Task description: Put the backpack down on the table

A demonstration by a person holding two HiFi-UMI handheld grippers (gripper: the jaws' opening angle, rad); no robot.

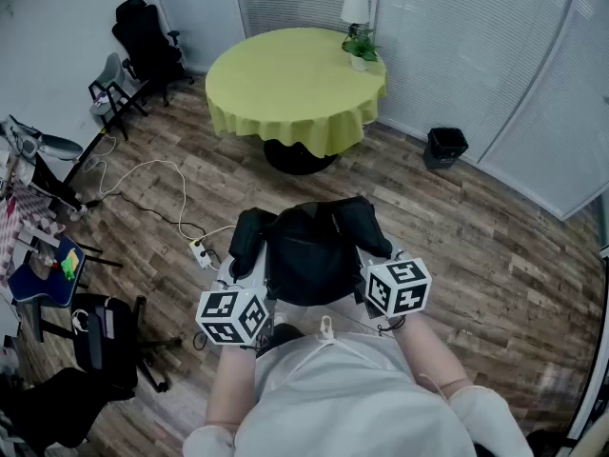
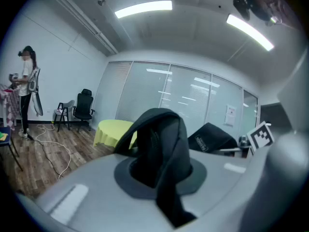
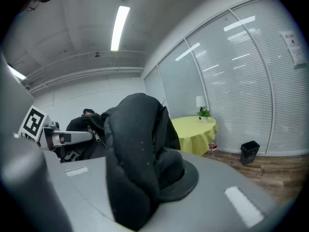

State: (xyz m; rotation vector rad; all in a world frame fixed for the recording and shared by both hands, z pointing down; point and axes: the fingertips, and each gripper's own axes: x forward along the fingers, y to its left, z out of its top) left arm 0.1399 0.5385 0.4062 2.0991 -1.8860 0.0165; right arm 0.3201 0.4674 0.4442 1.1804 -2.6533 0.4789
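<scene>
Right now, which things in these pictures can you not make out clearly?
- Head view: lower part of the backpack, behind the left gripper and right gripper.
- Head view: base of the table, mostly under its yellow cloth.
- Left gripper view: print on the wall notice, too small.

You're standing in an office-style meeting room. Glass partitions with slatted blinds (image 1: pixel 457 55) curve round the far side and strip lights (image 2: pixel 143 8) run along the ceiling. A black swivel chair (image 1: pixel 147 36) sits far left, and a small black bin (image 1: pixel 445 147) stands right of the round yellow-clothed surface (image 1: pixel 276 84).
</scene>
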